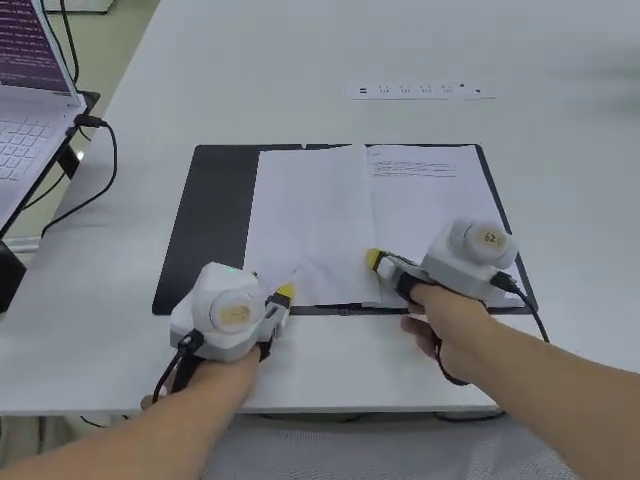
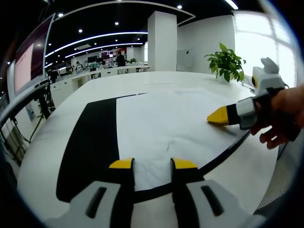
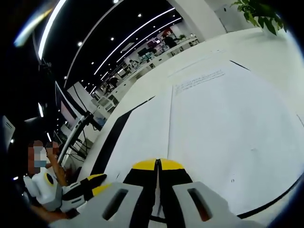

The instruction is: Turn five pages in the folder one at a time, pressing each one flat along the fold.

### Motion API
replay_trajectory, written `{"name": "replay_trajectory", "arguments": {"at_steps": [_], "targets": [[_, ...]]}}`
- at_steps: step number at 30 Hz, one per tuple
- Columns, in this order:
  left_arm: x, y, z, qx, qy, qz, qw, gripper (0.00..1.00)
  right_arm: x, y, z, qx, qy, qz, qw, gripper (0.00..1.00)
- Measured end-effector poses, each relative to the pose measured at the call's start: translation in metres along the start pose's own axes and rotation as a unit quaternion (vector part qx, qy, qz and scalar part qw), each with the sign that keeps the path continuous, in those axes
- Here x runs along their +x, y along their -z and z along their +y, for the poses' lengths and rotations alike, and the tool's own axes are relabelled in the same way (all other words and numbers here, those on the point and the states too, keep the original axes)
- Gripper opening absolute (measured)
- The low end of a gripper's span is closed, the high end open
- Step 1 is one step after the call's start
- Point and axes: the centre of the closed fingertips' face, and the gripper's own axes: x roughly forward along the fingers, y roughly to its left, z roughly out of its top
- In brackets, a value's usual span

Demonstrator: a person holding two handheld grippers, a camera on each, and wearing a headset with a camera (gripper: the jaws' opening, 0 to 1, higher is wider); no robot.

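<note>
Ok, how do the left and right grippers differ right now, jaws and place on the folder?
Jaws: the left gripper stands open, a gap between its yellow tips; the right gripper is shut, tips together. Place: the left gripper is at the near edge of the folder, by the left page; the right gripper is further in, on the right page near the fold. Both have yellow tips and neither visibly holds a page.

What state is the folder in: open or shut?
Open. The folder lies flat and spread, its black inside showing, with white pages on both sides of the fold.
</note>
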Motion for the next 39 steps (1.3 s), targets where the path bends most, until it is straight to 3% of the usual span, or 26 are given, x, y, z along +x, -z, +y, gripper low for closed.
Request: {"name": "replay_trajectory", "arguments": {"at_steps": [4, 10, 23, 29, 33, 35, 37, 39], "targets": [[0.0, 0.0, 0.0, -0.001, 0.0, 0.0, 1.0, 0.29, -0.009, 0.009, 0.0, 0.022, -0.003, 0.006, 0.9997, 0.0], [0.0, 0.0, 0.0, 0.0, -0.001, 0.0, 1.0, 0.29, -0.023, 0.023, 0.001, 0.026, -0.007, 0.02, 0.9994, 0.0], [-0.001, -0.001, -0.001, 0.002, -0.003, 0.003, 1.0, 0.28, -0.042, 0.04, 0.0, 0.048, -0.005, 0.035, 0.9982, 0.0], [-0.001, 0.0, -0.001, 0.001, -0.003, 0.004, 1.0, 0.28, -0.057, 0.049, 0.005, 0.069, -0.002, 0.058, 0.9959, 0.0], [-0.001, 0.0, -0.001, -0.005, -0.004, 0.004, 1.0, 0.28, -0.071, 0.048, 0.011, 0.088, -0.001, 0.058, 0.9945, 0.0], [0.0, -0.001, 0.0, -0.01, -0.003, 0.008, 0.9999, 0.28, -0.081, 0.041, 0.015, 0.103, -0.001, 0.045, 0.9936, 0.0], [-0.001, -0.003, -0.001, -0.026, 0.006, 0.019, 0.9995, 0.3, -0.09, 0.031, 0.019, 0.106, -0.004, 0.04, 0.9936, 0.0], [-0.001, -0.005, -0.008, -0.063, 0.026, 0.041, 0.9968, 0.35, -0.101, 0.014, 0.022, 0.096, -0.004, 0.023, 0.9951, 0.0]]}}
